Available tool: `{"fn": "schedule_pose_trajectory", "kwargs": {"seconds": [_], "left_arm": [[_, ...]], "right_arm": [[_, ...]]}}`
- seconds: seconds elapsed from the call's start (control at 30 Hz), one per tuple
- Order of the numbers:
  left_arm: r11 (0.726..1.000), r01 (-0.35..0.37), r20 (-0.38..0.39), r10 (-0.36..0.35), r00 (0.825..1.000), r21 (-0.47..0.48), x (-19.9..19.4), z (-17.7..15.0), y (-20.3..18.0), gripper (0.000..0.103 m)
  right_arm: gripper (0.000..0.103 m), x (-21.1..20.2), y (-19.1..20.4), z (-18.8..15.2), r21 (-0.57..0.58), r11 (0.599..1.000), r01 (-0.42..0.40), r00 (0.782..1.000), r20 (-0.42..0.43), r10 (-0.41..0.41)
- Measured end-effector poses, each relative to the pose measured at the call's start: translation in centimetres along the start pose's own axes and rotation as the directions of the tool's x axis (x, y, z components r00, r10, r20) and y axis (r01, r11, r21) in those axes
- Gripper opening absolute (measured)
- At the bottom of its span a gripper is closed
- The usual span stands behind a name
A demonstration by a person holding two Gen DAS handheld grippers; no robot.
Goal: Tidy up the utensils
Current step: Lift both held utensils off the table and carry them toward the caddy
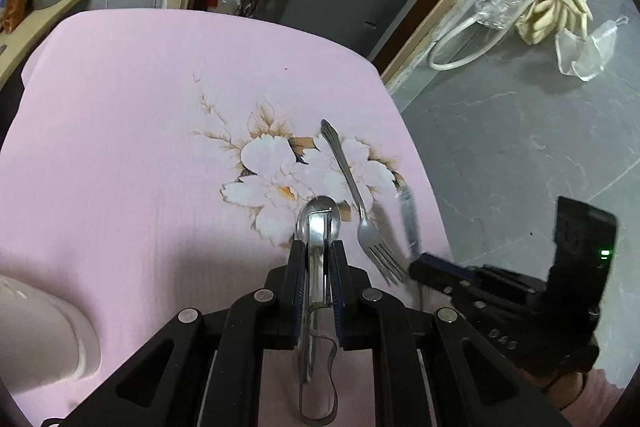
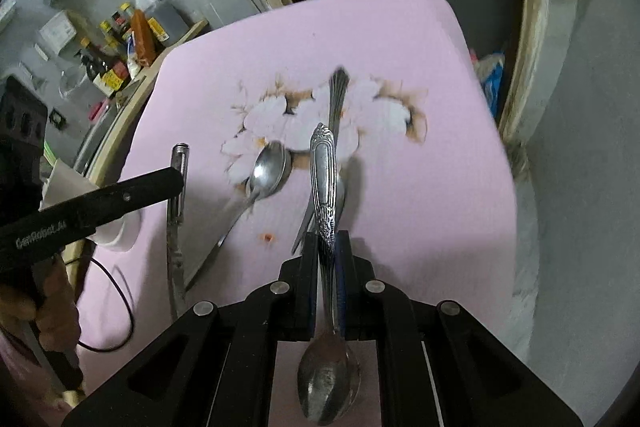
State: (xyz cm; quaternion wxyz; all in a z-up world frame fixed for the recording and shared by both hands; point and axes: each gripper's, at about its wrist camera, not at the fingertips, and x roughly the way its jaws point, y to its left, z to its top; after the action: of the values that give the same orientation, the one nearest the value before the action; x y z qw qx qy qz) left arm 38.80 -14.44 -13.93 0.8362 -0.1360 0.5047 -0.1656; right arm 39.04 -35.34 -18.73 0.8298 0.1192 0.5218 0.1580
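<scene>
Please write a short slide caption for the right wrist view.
Right gripper holds a spoon above the pink floral tablecloth.

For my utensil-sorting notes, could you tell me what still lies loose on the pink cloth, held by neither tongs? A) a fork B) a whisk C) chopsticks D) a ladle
A: the fork lies flat on the pink cloth, apart from both tongs, each shut on its own utensil.
</scene>
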Motion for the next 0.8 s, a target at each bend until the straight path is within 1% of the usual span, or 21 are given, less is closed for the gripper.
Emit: {"fn": "schedule_pose_trajectory", "kwargs": {"seconds": [0.2, 0.3, 0.43, 0.5, 0.53, 0.6, 0.7, 0.8], "left_arm": [[1.000, 0.008, -0.002, -0.008, 1.000, 0.007, -1.4, -1.0, 0.1, 0.012], [1.000, 0.010, 0.003, -0.010, 1.000, 0.015, -1.9, -1.3, -0.1, 0.012], [1.000, 0.014, 0.010, -0.014, 1.000, 0.028, -2.7, -1.8, -0.4, 0.012], [0.999, 0.016, 0.010, -0.016, 1.000, 0.029, -3.1, -2.0, -0.3, 0.012], [0.999, 0.016, 0.011, -0.016, 1.000, 0.029, -3.2, -2.1, -0.4, 0.012], [0.999, 0.018, 0.014, -0.018, 1.000, 0.032, -3.7, -2.4, -0.4, 0.012], [0.999, 0.026, 0.029, -0.027, 0.999, 0.043, -4.7, -2.7, -0.5, 0.012], [0.998, 0.033, 0.045, -0.036, 0.998, 0.058, -5.6, -3.0, -0.5, 0.012]], "right_arm": [[0.007, -0.4, 0.6, -2.2, 0.036, 0.999, 0.014, 1.000, -0.021, -0.013], [0.007, -0.6, 1.4, -3.2, 0.036, 0.999, 0.041, 0.999, -0.012, -0.041], [0.007, -0.9, 2.3, -4.0, 0.006, 0.996, 0.089, 0.996, -0.009, -0.089], [0.006, -1.0, 2.4, -4.3, 0.007, 0.995, 0.099, 0.995, -0.004, -0.099], [0.006, -1.2, 2.4, -4.4, 0.015, 0.995, 0.097, 0.995, -0.003, -0.097], [0.001, -1.7, 2.5, -4.7, 0.024, 0.996, 0.088, 0.996, 0.014, -0.088], [0.001, -2.3, 3.2, -5.0, 0.000, 0.995, 0.103, 0.994, 0.036, -0.103], [0.001, -2.3, 3.8, -5.4, -0.006, 0.995, 0.099, 0.995, 0.034, -0.099]]}}
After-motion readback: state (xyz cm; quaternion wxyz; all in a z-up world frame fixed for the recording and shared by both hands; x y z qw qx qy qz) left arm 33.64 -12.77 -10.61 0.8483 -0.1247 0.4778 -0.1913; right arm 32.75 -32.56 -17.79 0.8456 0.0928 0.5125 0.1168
